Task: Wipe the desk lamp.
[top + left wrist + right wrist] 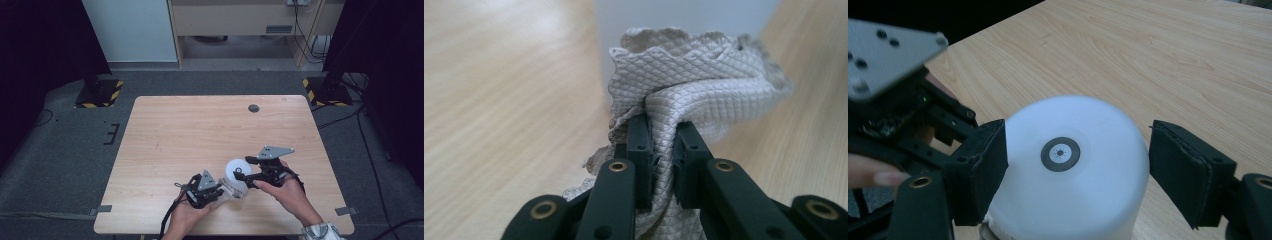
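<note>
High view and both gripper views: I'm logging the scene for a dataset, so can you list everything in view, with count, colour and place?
Table: one, light wood, centre of the high view.
Cup: one, white, upside down, near the table's front edge, between the right tool's jaws.
Cloth: one, beige, quilted, against the cup, pinched by the left tool.
Hole cap: one, grey, far side of the table.
Stands: two, black with yellow stripes, on the floor beyond the far corners.
Left tool: one, black, shut on the cloth.
Right tool: one, black, its left pad touches the cup, its right pad stands apart.
Hands: two, at the front edge.
</note>
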`<move>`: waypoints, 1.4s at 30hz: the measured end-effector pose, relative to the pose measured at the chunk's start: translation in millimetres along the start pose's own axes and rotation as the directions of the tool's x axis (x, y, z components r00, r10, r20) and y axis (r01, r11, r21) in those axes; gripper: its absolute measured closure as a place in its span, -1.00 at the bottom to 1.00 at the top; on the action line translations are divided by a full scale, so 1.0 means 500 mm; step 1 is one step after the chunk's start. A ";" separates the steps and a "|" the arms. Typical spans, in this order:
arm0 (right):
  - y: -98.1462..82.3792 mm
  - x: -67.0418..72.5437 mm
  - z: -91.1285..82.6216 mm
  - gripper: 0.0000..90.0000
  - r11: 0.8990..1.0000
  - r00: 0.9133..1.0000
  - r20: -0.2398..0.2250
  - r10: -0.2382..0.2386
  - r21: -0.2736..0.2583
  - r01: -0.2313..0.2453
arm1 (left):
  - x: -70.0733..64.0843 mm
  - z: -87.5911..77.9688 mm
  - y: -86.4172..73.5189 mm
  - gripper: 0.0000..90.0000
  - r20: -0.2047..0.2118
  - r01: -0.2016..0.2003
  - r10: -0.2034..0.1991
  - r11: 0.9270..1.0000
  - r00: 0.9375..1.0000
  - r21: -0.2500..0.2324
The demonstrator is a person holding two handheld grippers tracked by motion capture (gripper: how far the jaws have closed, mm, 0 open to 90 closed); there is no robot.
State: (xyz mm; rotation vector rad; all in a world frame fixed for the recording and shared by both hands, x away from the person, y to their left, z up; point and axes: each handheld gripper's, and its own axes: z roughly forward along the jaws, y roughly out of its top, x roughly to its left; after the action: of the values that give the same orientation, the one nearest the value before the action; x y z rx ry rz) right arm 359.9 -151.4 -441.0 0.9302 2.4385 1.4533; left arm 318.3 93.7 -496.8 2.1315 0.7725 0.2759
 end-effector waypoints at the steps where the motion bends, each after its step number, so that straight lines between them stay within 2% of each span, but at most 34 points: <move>1: 0.000 0.000 0.000 -0.47 1.000 1.000 0.000 -0.002 0.001 0.002 | 0.003 -0.004 0.002 0.77 -0.003 0.002 -0.002 1.000 1.000 -0.008; 5: 0.001 0.007 -0.005 -0.72 1.000 1.000 0.011 -0.018 0.003 0.018 | 0.012 -0.016 0.003 0.77 -0.008 0.011 -0.011 1.000 1.000 -0.022; 8: -0.004 0.012 -0.010 -0.82 0.999 0.999 0.016 -0.045 0.002 0.045 | 0.018 -0.021 0.003 0.77 -0.011 0.022 -0.022 0.999 1.000 -0.031; 12: -0.013 0.016 -0.008 -0.86 0.998 0.998 0.001 -0.062 0.014 0.062 | 0.023 -0.027 0.006 0.77 -0.015 0.029 -0.030 0.999 0.999 -0.043; 17: -0.018 0.021 0.013 -0.87 0.995 0.996 0.000 -0.088 0.041 0.088 | 0.018 -0.029 0.006 0.77 -0.005 0.025 -0.026 0.999 1.000 -0.046; 20: -0.018 0.021 0.022 -0.80 0.994 0.995 0.019 -0.099 0.040 0.099 | 0.006 -0.025 0.006 0.77 0.015 0.012 -0.011 0.999 1.000 -0.039; 26: -0.019 0.024 0.020 -0.80 0.991 0.992 0.021 -0.123 0.057 0.122 | -0.031 0.005 0.005 0.77 0.058 -0.034 0.034 0.999 0.998 -0.005; 31: -0.023 0.021 0.012 -0.80 0.991 0.992 0.015 -0.123 0.058 0.122 | -0.050 0.010 0.009 0.77 0.096 -0.049 0.051 0.999 0.994 -0.016; 33: -0.024 0.022 0.011 -0.80 0.991 0.992 0.010 -0.124 0.060 0.123 | -0.055 0.005 0.014 0.77 0.097 -0.060 0.063 0.998 0.993 -0.026; 39: -0.028 0.019 0.008 -0.79 0.991 0.993 0.004 -0.116 0.062 0.116 | -0.032 -0.017 0.018 0.77 0.065 -0.038 0.041 0.998 0.997 -0.048; 42: -0.031 0.018 0.006 -0.79 0.992 0.994 0.001 -0.113 0.059 0.113 | -0.011 -0.038 0.024 0.77 0.039 -0.009 0.012 0.996 0.999 -0.087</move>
State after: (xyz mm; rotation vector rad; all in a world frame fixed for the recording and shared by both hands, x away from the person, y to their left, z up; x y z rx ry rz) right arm 347.2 -149.1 -453.7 0.7907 2.4990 1.3468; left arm 310.6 96.8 -475.1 2.0539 0.7148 0.2677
